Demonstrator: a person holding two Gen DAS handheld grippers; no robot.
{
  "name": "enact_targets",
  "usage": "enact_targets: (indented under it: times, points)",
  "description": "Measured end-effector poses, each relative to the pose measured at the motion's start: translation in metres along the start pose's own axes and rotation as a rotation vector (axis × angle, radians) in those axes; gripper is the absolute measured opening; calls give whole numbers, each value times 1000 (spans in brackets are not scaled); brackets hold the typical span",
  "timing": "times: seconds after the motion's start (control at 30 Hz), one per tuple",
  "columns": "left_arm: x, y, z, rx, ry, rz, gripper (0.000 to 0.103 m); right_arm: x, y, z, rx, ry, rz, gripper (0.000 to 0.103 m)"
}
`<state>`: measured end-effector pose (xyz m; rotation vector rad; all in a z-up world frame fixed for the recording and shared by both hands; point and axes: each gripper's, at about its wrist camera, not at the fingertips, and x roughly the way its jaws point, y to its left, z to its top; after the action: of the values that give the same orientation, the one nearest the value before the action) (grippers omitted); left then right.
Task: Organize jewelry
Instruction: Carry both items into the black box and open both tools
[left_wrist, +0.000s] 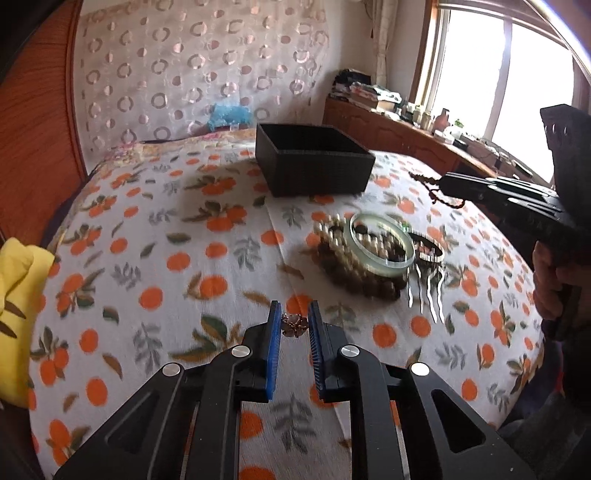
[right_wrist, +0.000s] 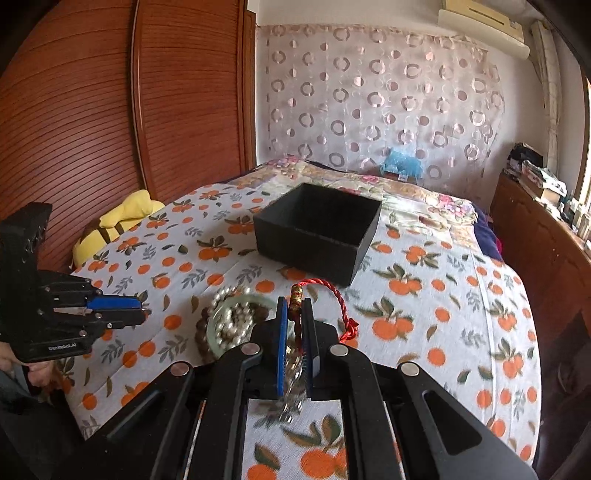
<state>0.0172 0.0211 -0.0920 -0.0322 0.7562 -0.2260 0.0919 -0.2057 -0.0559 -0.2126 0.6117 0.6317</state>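
From my left wrist camera, my left gripper (left_wrist: 294, 317) has its blue pads pinched on a small flower-shaped ring (left_wrist: 294, 324), held near the fingertips above the bed (left_wrist: 147, 258) with its orange-print cover. Ahead and to the right lies the heap of jewelry: a pale green bangle (left_wrist: 382, 243) resting on top of a pearl necklace (left_wrist: 340, 243) and dark brown beads (left_wrist: 373, 286), with a silver hair comb (left_wrist: 424, 291) just beside them on the right. Further back stands an open black box (left_wrist: 314, 162), well apart from the heap. My right gripper (left_wrist: 448, 184) enters from the right edge, a dark braided cord hanging at its tip, and my hand (left_wrist: 550, 280) shows below it. From my right wrist camera, my right gripper (right_wrist: 297, 306) is pressed together on a red cord bracelet (right_wrist: 332, 291) with a gold bead at the pads; the cord loops out to the right, and something silvery and blurred hangs between the fingers lower down. The black box (right_wrist: 317, 232) sits straight ahead on the bed (right_wrist: 443, 295). The bangle (right_wrist: 221, 325) and pearls (right_wrist: 236, 317) lie to the left of my fingers, and my left gripper (right_wrist: 142, 308) is at the far left, its jaws nearly together.
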Motion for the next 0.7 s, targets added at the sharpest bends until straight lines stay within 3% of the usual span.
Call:
enact_targets:
  times: [0.7]
  points:
    - [30, 7, 102, 60, -60, 30, 14, 91, -41, 84, 30, 14, 69, 8]
